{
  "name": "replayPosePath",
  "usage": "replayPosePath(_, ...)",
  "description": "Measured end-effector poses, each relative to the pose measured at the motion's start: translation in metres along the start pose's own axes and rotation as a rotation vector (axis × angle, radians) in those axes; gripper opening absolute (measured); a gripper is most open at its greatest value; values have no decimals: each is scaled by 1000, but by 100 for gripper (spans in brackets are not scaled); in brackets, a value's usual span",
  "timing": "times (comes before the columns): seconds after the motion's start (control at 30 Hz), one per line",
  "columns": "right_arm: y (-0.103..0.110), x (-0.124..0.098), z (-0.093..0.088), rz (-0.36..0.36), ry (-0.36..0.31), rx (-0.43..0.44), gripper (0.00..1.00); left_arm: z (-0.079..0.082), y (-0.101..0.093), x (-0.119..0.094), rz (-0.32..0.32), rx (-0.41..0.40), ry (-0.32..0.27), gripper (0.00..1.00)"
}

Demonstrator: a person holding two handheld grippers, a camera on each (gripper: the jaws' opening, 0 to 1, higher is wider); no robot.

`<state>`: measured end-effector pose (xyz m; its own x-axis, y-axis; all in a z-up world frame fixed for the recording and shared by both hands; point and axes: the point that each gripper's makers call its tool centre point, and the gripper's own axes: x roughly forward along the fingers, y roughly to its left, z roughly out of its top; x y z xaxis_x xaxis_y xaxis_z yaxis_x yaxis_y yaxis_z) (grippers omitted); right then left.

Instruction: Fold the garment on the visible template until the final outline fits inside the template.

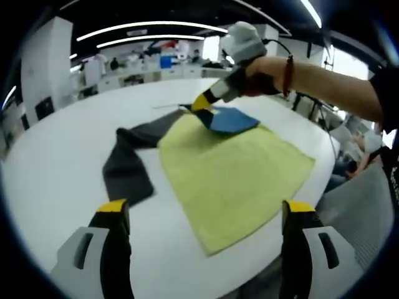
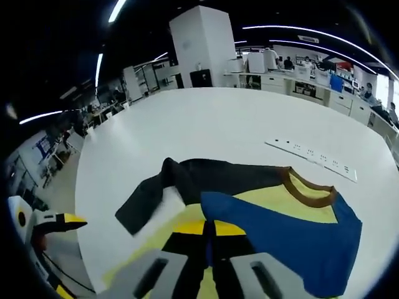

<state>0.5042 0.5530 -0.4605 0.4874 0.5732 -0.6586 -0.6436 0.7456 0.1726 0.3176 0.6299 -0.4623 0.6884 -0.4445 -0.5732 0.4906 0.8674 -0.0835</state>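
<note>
The garment lies on a white table [image 1: 56, 156]: a blue panel [image 1: 232, 118], a dark grey sleeve [image 1: 128, 167] trailing left, and a wide yellow-green sheet [image 1: 234, 177] below; whether that sheet is template or garment I cannot tell. My left gripper [image 1: 206, 207] hovers open above the near edge, holding nothing. A hand holds my right gripper [image 1: 203, 103] at the blue panel's far corner. In the right gripper view, my right gripper [image 2: 209, 229] is shut on the edge of the blue panel [image 2: 293, 240]. A brown collar [image 2: 312, 188], the dark sleeve [image 2: 159, 190] and my left gripper [image 2: 59, 223] show there too.
A white strip with small markings [image 2: 312, 159] lies on the table [image 2: 206, 121] beyond the collar. Desks, shelves and a white pillar [image 2: 202, 43] stand past the far edge. A person's forearm [image 1: 324, 81] reaches in from the right.
</note>
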Motion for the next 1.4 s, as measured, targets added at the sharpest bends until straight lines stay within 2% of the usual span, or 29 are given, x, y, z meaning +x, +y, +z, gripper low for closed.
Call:
replayPosePath(0.3,3,28,-21,25,34,14,0,-2,4,-1,4,-30,-5,98)
replayPosePath(0.43,9,35,-29,75,47,39,1,-4,7,-1,10,-34,-1,98)
replayPosePath(0.5,14,35,-32,108,54,69,1,-4,9,0,15,-39,-3,97)
replayPosePath(0.67,7,30,-28,87,46,68,4,-4,7,1,13,-41,-3,97)
replayPosePath(0.73,0,24,-24,66,27,71,9,-4,7,1,12,-36,-2,98)
replayPosePath(1.0,-50,-10,-17,-78,5,38,31,1,6,0,13,-25,-11,98)
replayPosePath(1.2,-89,-33,-25,-161,12,43,46,5,7,-1,20,-20,-17,99)
replayPosePath(1.3,-100,-42,-33,-162,38,45,56,6,8,-1,26,-22,-19,99)
replayPosePath(1.4,-112,-53,-39,-178,39,32,61,7,8,-1,28,-21,-23,99)
